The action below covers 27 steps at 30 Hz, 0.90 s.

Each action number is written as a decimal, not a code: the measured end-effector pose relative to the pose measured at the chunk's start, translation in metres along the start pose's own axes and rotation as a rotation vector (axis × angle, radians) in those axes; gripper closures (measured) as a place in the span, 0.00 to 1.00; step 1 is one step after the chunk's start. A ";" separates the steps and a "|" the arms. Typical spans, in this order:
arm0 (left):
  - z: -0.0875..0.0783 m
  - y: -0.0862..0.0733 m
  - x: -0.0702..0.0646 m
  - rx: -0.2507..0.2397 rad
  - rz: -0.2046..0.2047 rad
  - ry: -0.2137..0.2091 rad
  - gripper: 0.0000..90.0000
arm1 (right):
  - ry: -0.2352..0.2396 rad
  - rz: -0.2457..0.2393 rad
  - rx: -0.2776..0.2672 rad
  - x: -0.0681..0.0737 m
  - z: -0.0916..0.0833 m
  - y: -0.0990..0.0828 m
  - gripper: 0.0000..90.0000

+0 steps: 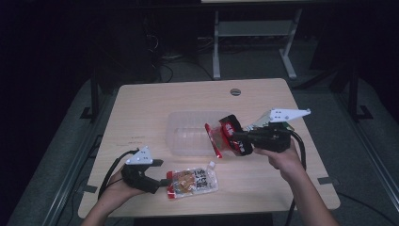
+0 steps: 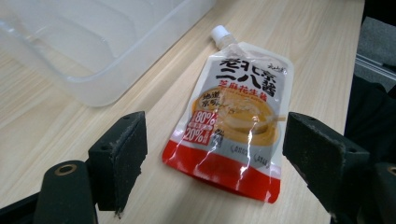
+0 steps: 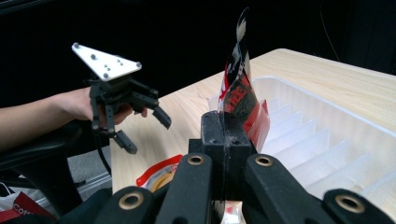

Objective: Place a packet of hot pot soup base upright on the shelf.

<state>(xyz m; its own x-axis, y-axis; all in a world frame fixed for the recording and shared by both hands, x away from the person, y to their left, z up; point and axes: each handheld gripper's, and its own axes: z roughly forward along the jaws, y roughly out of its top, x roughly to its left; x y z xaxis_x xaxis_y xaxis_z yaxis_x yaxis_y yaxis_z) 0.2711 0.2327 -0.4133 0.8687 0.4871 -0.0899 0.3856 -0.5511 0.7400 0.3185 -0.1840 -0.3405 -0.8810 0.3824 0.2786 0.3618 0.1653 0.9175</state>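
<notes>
Red-and-black glossy foil packet (image 1: 231, 136) hangs pinched in the right gripper (image 1: 240, 136) above the clear plastic bin (image 1: 181, 141), seemingly for dropping in, while the left gripper (image 1: 162, 181) gapes before a spouted sauce pouch (image 1: 193, 182).

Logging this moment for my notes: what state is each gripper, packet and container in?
Left gripper: open, jaws either side of the pouch.
Sauce pouch: flat on the table, cap on.
Right gripper: shut on the red packet.
Red packet: held up over the bin.
Plastic bin: upright, nothing inside.
</notes>
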 end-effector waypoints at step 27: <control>0.001 -0.015 0.012 0.006 -0.036 0.026 0.24 | -0.103 0.032 -0.006 -0.043 0.028 0.011 1.00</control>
<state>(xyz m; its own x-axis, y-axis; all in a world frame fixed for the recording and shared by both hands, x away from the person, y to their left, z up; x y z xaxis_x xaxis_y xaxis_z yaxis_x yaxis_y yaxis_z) 0.2759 0.2464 -0.4265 0.8456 0.5245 -0.0992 0.4187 -0.5365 0.7327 0.3693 -0.1730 -0.3505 -0.8331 0.4787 0.2772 0.3871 0.1465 0.9103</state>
